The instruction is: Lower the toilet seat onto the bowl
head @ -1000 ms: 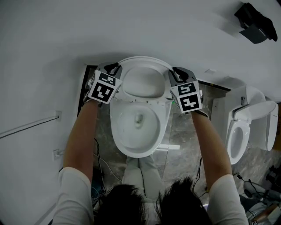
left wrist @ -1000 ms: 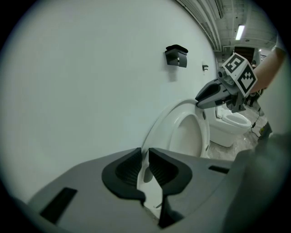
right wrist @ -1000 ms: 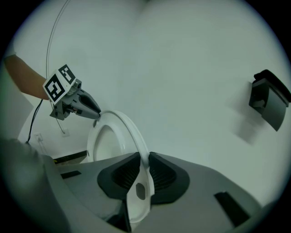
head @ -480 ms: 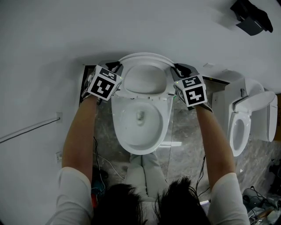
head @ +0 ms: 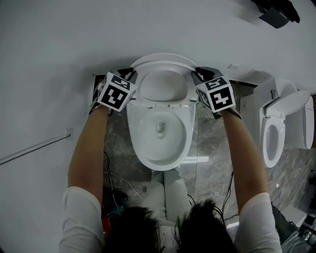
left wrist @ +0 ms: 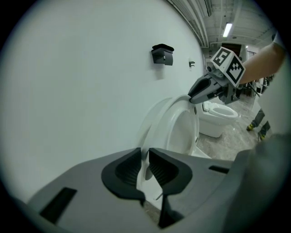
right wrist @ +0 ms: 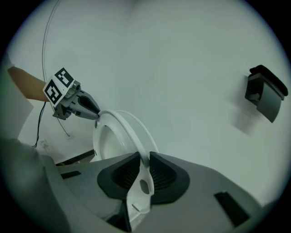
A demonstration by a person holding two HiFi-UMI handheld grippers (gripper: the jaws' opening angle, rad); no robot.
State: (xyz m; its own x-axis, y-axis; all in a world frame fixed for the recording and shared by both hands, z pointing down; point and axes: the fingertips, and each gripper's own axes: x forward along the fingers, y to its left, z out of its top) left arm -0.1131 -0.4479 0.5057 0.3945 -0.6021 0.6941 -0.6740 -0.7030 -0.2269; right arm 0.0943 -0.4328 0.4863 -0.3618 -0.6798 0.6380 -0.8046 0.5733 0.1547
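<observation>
At the back of the bowl point(head: 160, 133), the toilet seat point(head: 163, 60) stands raised, leaning towards the white wall point(head: 74, 39) with the lid tucked behind it; it's nowhere near down yet, so I'd say the lowering has barely begun.

Each side of the seat rim has a gripper on it, which makes sense to me: held at two opposite points, the ring can swing on its hinge evenly instead of twisting or dropping with a bang.

The left gripper point(head: 129, 75) has its jaws nearly together, only the thin white edge of the seat point(left wrist: 146, 157) between the ribbed pads, pinched tight; the right gripper point(head: 196, 74) is the same story on the other side, jaws drawn in on the rim point(right wrist: 142, 164), and you can see one of the little bumpers on the seat's underside right there.

Both arms reach out straight over the bowl, wrists about level.

Further out, a second toilet point(head: 276, 133) stands off to the right with its own seat up, and a black fixture point(head: 274, 15) hangs on the wall above; neither one is in the way.
</observation>
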